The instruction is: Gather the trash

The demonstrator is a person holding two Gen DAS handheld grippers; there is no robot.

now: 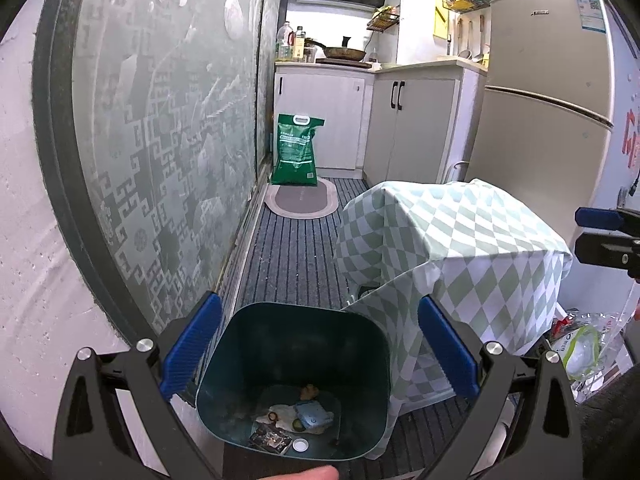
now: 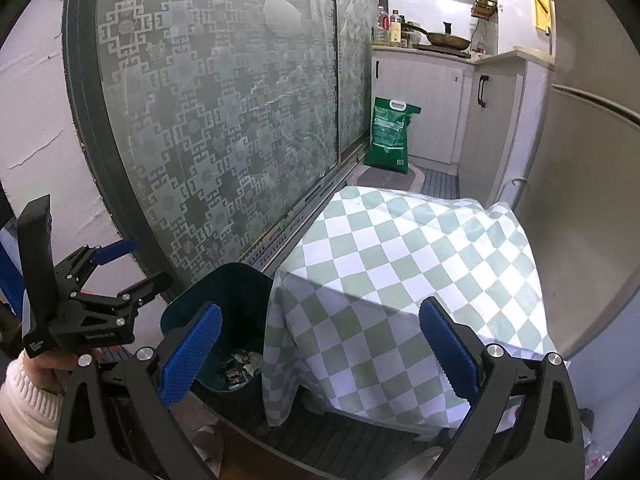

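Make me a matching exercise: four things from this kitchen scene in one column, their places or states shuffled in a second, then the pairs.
1. trash bin
2. green bag
3. frying pan
4. left gripper

A. on the counter at the far end
B. fingers wide apart, nothing held
C. holds scraps at its bottom
D. standing against the cabinet, by the oval mat

Pairs: 1-C, 2-D, 3-A, 4-B

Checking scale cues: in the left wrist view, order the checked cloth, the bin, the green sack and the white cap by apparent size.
1. checked cloth
2. bin, nearer the camera, so unsure
3. green sack, farther away
4. white cap
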